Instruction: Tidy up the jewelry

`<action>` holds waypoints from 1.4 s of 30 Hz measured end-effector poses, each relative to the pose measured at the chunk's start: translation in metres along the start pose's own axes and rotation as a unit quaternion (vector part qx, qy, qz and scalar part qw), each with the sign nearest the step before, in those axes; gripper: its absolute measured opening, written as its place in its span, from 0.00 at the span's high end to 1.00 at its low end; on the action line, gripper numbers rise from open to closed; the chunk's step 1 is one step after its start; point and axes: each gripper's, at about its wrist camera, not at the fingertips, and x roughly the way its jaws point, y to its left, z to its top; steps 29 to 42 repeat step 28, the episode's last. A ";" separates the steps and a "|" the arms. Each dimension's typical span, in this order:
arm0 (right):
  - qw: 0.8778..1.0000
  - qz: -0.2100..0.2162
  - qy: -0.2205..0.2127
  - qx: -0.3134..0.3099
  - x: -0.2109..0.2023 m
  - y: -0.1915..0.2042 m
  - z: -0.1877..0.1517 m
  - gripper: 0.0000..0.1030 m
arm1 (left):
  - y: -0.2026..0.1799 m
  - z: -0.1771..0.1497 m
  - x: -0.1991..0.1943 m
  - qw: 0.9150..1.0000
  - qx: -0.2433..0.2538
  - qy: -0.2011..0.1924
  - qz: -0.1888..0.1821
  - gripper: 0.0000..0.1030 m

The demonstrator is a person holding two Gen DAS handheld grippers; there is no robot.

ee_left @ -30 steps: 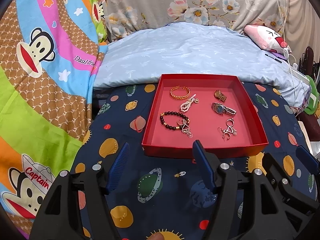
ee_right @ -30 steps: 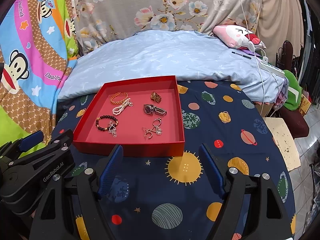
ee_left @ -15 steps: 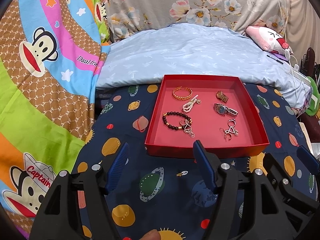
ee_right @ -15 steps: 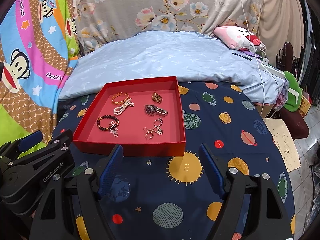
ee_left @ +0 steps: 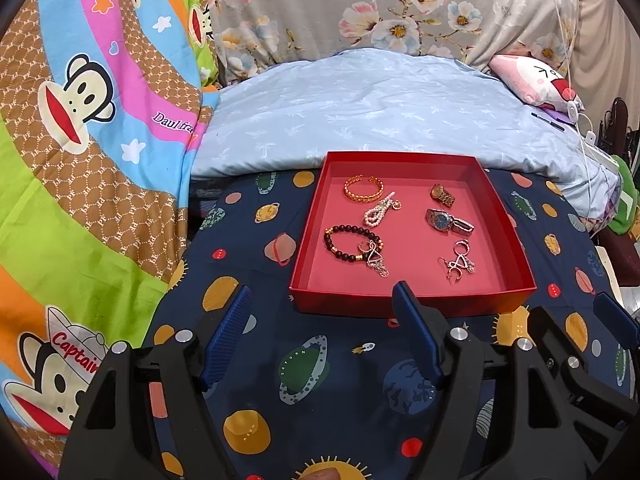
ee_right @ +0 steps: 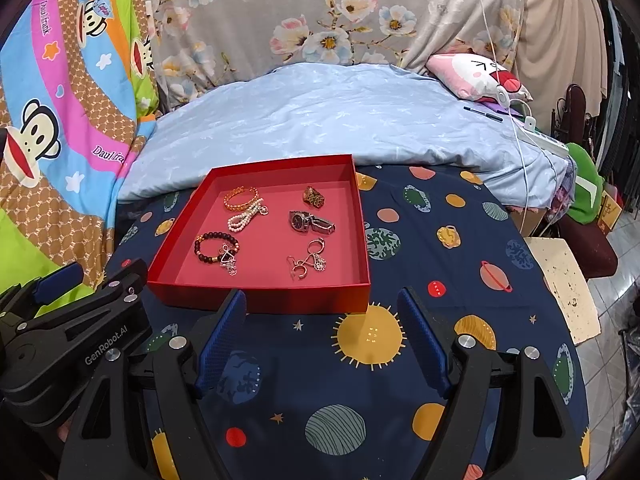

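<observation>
A red tray (ee_left: 412, 300) lies on the space-print cloth and holds a gold bangle (ee_left: 363, 188), a pearl bracelet (ee_left: 378, 212), a dark bead bracelet (ee_left: 352, 240), a silver watch (ee_left: 448, 220), a small gold watch (ee_left: 442, 194) and silver earrings (ee_left: 458, 262). My left gripper (ee_left: 322, 296) hovers just short of the tray's near wall, its jaws opening with nothing between them. My right gripper (ee_right: 320, 300) stands open and empty before the same tray (ee_right: 260, 300), to the right of the left gripper (ee_right: 60, 280).
A pale blue quilt (ee_left: 380, 108) rises behind the tray. A cartoon-monkey blanket (ee_left: 80, 160) covers the left side. A pink plush pillow (ee_right: 476, 76), a white cable and clutter sit at the far right, where the bed's edge drops to a tiled floor (ee_right: 608, 320).
The left gripper's jaws have spread a little wider. The right gripper, the tray and the jewelry have not moved.
</observation>
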 end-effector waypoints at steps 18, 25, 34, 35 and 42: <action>1.000 -0.004 0.004 -0.004 0.001 -0.001 -0.002 0.26 | 0.001 -0.003 0.002 1.000 -0.006 0.002 0.005 0.32; 1.000 -0.002 0.006 -0.002 0.001 -0.003 -0.003 0.26 | 0.002 -0.004 0.002 1.000 -0.010 0.008 0.004 0.32; 1.000 -0.004 0.006 -0.003 0.001 -0.003 -0.003 0.26 | 0.003 -0.004 0.001 1.000 -0.012 0.008 0.004 0.32; 1.000 -0.004 0.006 -0.003 0.001 -0.003 -0.003 0.26 | 0.003 -0.004 0.001 1.000 -0.012 0.008 0.004 0.32; 1.000 -0.004 0.006 -0.003 0.001 -0.003 -0.003 0.26 | 0.003 -0.004 0.001 1.000 -0.012 0.008 0.004 0.32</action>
